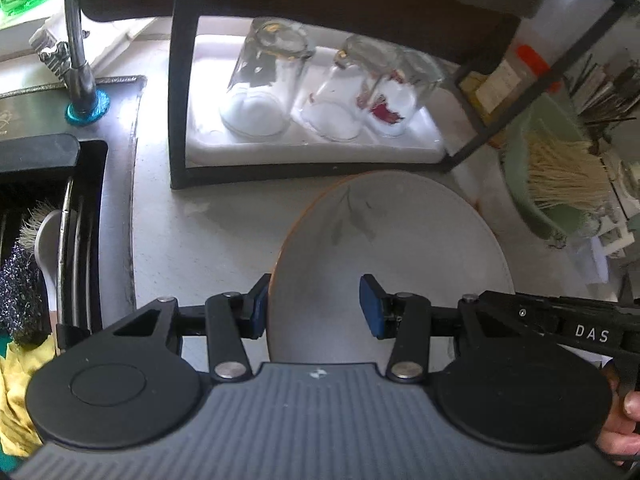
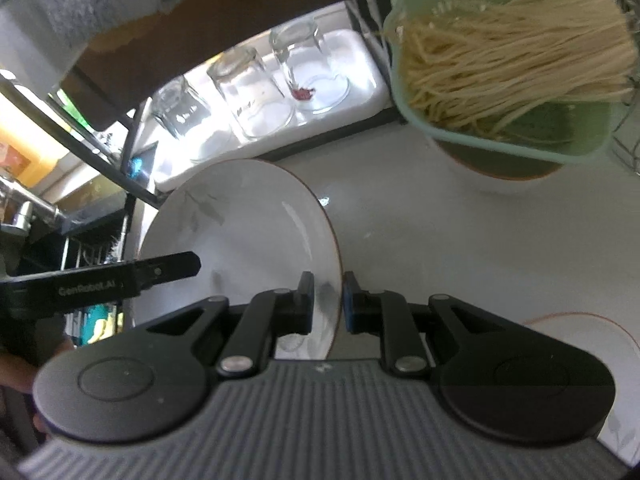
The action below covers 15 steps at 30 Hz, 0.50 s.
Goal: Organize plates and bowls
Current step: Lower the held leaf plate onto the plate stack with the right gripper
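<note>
Right tool (image 2: 327, 300): I hold it nearest to me, its two pads pressed together on the near right rim of the plate (image 2: 240, 236); the rim is pinched thin between them.
Left tool (image 1: 312, 306): my other tool straddles the opposite side of the same plate, its jaws standing apart; the left pad (image 1: 256, 308) lies against the orange-edged rim, the right pad sits over the plate's face, and I cannot tell whether it touches.
Plate position: it is in front of both tools, tilted up on edge above the pale surface (image 2: 420, 232), just short of the black rack (image 1: 178, 120).
Plate direction: its decorated face, with grey leaf prints, is turned up and toward my tools; in the right wrist view its long axis runs from the pinched rim near me away to the upper left, toward the rack.
Second plate (image 2: 576, 340): it lies flat on the surface, low at the right of my right tool.
Risk, slipping: I judge a thin pinch on one smooth rim may let the plate swing or slide out and strike the surface.
Risk, collision: the far rim is close to the rack frame and could knock it.
Far items: upturned glasses (image 1: 264, 80) stand under the rack; a green bowl of noodles (image 2: 500, 60) sits to the right.
</note>
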Motion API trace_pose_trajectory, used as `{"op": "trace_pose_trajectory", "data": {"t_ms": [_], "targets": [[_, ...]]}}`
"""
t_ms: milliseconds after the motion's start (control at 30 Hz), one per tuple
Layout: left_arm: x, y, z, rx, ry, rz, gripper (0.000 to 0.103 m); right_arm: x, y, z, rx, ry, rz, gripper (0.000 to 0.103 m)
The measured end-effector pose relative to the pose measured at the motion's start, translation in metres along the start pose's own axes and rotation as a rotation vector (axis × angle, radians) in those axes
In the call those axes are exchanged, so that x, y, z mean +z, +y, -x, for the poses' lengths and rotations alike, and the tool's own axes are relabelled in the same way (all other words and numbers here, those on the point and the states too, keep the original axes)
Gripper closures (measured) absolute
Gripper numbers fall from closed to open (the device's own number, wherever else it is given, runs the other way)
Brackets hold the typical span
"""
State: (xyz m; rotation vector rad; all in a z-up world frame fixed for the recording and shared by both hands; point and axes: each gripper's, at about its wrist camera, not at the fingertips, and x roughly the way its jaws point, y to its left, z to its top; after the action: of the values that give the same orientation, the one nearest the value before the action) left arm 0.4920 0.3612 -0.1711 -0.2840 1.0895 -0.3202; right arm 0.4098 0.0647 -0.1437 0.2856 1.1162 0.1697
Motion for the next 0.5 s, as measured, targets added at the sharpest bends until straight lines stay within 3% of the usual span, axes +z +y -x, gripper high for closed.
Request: {"op": "trace_pose_trajectory", "data": {"t_ms": [500], "targets": [[-0.019,-0.04,0.055,-0.037,-0.025,-0.024,0.052,-0.026,-0.01,0.066,0.047,-0.082,-0.043,0.085]]}}
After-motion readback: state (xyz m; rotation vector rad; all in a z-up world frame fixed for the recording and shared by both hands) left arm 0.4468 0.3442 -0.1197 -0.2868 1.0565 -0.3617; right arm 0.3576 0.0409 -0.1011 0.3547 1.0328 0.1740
